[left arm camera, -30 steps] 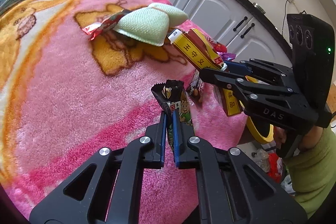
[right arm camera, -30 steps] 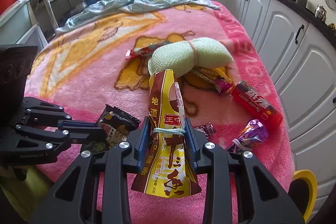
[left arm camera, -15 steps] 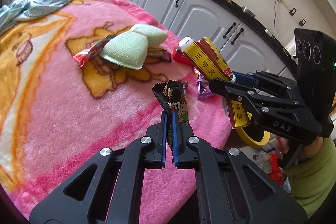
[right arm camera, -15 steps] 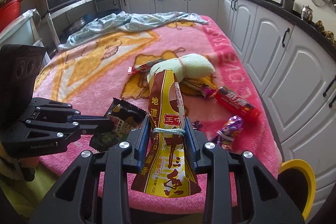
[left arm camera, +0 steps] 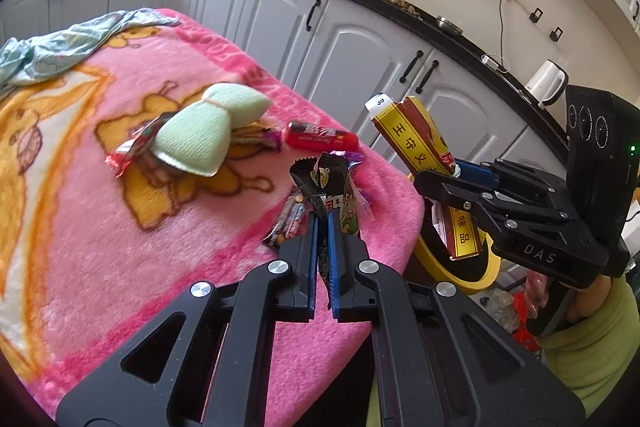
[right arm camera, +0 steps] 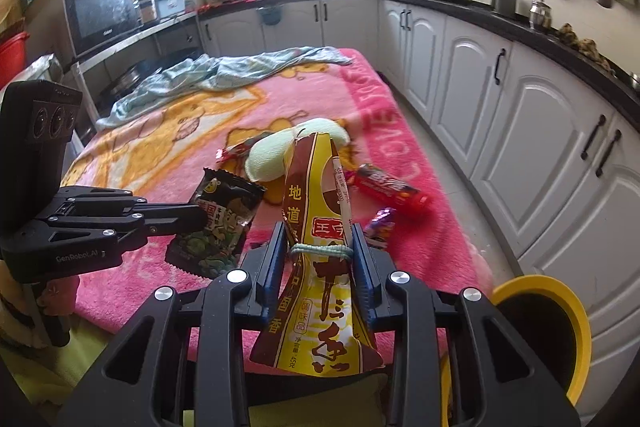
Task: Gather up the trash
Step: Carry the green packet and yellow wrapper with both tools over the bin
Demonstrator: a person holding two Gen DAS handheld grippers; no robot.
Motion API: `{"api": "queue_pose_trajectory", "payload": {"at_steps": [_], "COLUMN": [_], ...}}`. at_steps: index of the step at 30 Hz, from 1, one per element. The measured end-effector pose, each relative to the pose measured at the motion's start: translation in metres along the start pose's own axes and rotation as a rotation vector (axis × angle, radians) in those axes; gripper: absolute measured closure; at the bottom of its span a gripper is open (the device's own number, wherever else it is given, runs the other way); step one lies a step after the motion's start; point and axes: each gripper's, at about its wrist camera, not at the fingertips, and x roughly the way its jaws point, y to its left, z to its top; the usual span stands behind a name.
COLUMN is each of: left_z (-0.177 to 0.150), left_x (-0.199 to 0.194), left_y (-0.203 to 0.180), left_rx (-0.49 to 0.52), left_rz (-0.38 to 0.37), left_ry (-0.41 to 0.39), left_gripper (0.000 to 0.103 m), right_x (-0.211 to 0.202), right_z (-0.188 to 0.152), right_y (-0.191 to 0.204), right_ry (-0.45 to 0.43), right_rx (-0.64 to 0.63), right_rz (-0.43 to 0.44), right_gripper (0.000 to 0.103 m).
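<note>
My left gripper (left arm camera: 323, 227) is shut on a black snack wrapper (left arm camera: 325, 183), held upright above the pink blanket's near corner; it also shows in the right wrist view (right arm camera: 218, 223). My right gripper (right arm camera: 320, 247) is shut on a yellow and brown snack bag (right arm camera: 320, 267), held off the table edge above the yellow bin (right arm camera: 540, 331). In the left wrist view the bag (left arm camera: 420, 155) hangs over the bin (left arm camera: 456, 267). A red wrapper (right arm camera: 390, 187), a purple wrapper (right arm camera: 380, 221) and others lie on the blanket.
A pale green cloth bundle (left arm camera: 208, 131) lies on wrappers mid-table. A light blue cloth (right arm camera: 224, 75) is crumpled at the far end. White cabinets (right arm camera: 520, 131) run along the right. A candy wrapper (left arm camera: 290, 223) lies by my left fingers.
Both grippers have pulled back from the table towards its near right corner, each keeping its wrapper. The yellow bag now hangs over the yellow bin.
</note>
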Motion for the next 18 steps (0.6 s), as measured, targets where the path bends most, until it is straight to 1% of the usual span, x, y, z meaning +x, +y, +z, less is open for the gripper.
{"api": "queue_pose_trajectory", "payload": {"at_steps": [9,18], "left_z": [0.009,0.02], "left_x": [0.002,0.006], "left_y": [-0.02,-0.044], "left_rx": [0.035,0.078], "left_rz": [-0.013,-0.041], "left_ry": [-0.018,-0.029], "left_gripper": [0.101,0.101], "right_x": [-0.025,-0.055], "right_z": [-0.006,-0.014], "right_y": [-0.022,-0.044], "right_ry": [-0.043,-0.092], "right_rx": [0.054,0.106], "right_rz": [-0.043,-0.088], "right_gripper": [0.073,0.073]}}
